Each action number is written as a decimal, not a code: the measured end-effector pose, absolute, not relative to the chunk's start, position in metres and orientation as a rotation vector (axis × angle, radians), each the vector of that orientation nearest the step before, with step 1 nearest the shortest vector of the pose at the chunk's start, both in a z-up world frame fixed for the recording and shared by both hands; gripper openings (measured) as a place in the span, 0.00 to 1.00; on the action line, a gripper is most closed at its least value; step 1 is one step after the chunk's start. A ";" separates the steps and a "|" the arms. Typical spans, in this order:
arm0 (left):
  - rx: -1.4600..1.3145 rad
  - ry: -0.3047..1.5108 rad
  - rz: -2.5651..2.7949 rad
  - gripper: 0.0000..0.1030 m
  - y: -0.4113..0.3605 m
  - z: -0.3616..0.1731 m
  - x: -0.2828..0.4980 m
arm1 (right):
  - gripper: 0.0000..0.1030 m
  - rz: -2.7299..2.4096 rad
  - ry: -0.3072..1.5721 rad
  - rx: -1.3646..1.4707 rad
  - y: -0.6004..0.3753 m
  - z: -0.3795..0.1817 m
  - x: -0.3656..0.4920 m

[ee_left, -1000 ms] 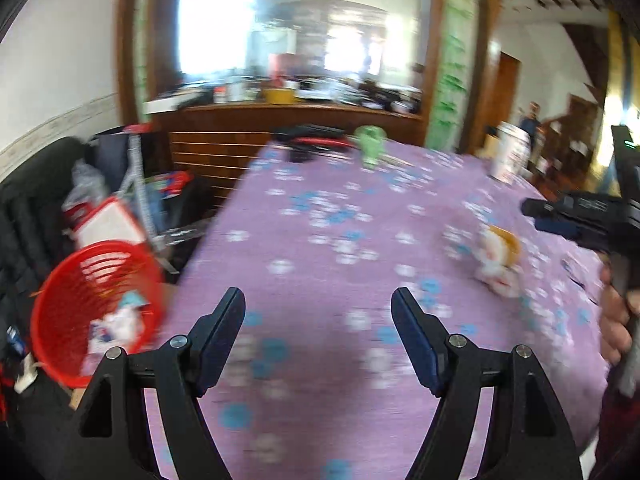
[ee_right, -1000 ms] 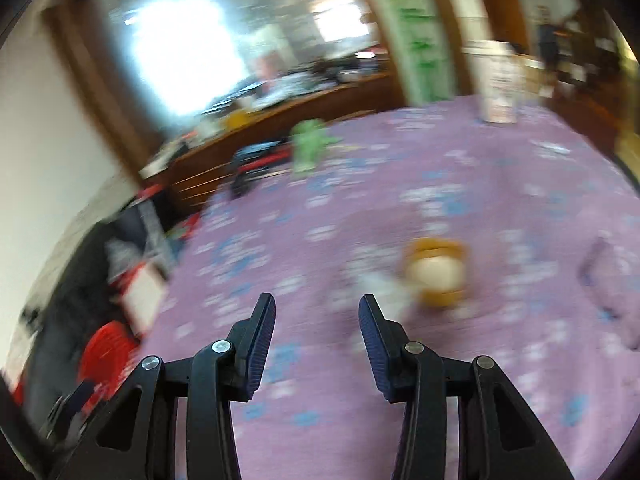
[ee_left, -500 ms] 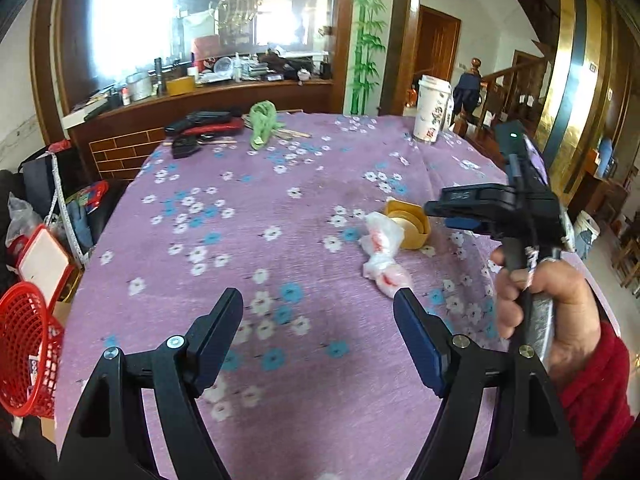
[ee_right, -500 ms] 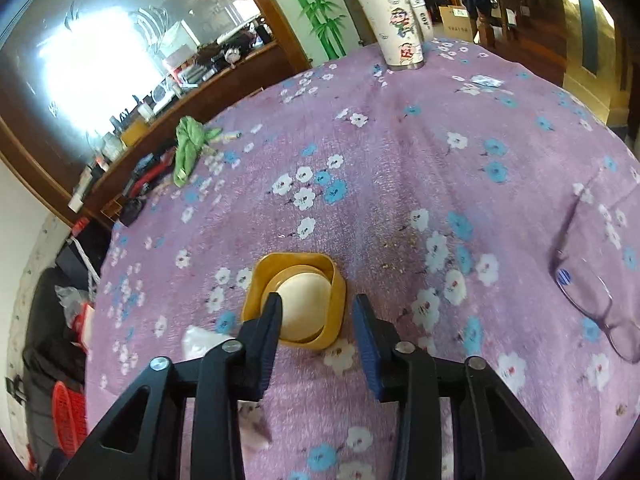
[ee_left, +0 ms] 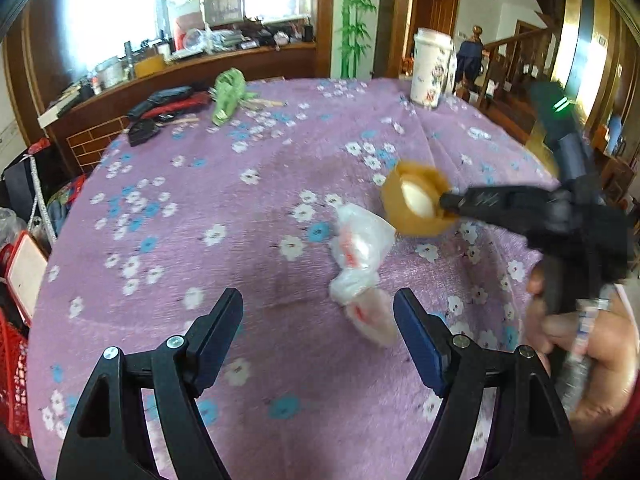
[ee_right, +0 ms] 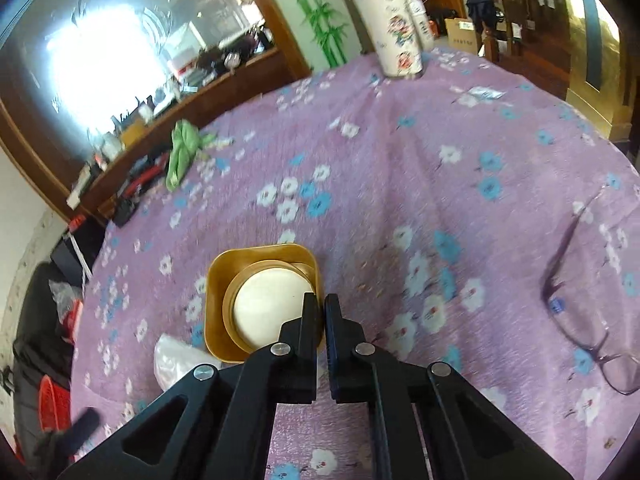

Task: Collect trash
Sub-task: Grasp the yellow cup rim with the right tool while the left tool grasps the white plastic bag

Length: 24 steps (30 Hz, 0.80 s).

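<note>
Right hand-held gripper (ee_right: 320, 312) pinches the yellow cup's (ee_right: 260, 304) rim; left hand-held gripper (ee_left: 318, 312) gapes wide near the plastic wrapper (ee_left: 360, 248).

The left gripper (ee_left: 318, 334) is held low over the table with its two black fingers spread wide apart — nothing is between them. The right gripper (ee_right: 320, 314) has its fingers pressed almost together, clamped on the rim of a yellow square plastic cup (ee_right: 224, 304). A bare hand (ee_left: 588, 344) grasps its handle.
</note>
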<state>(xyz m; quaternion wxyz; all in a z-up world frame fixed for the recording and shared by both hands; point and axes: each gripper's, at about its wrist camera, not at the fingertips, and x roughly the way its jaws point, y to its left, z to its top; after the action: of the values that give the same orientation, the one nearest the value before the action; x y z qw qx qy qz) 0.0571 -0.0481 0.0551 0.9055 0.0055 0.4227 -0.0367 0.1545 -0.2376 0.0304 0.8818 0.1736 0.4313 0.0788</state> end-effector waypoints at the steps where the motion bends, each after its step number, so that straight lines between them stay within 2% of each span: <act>1: 0.018 0.884 -0.075 0.74 -0.053 0.050 0.063 | 0.03 0.154 0.883 0.379 -0.242 0.033 0.154; 8: 0.061 0.932 -0.074 0.74 -0.079 0.025 0.093 | 0.04 0.155 0.808 0.428 -0.257 0.048 0.146; 10: 0.060 0.932 -0.066 0.69 -0.079 0.020 0.097 | 0.04 0.162 0.802 0.430 -0.257 0.051 0.144; 14: 0.017 0.954 -0.071 0.39 -0.070 0.013 0.105 | 0.04 0.185 0.791 0.432 -0.254 0.054 0.142; 15: 0.001 0.964 -0.077 0.37 -0.067 0.011 0.107 | 0.04 0.190 0.787 0.430 -0.253 0.055 0.141; 24: -0.069 0.877 -0.026 0.34 -0.024 0.029 0.084 | 0.04 0.246 0.790 0.363 -0.233 0.054 0.137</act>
<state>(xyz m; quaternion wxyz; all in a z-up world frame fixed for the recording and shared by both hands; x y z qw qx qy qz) 0.0841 -0.0237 0.0288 0.9047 -0.0334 0.4245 -0.0127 0.1372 -0.2328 0.0538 0.8998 0.1753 0.3816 0.1187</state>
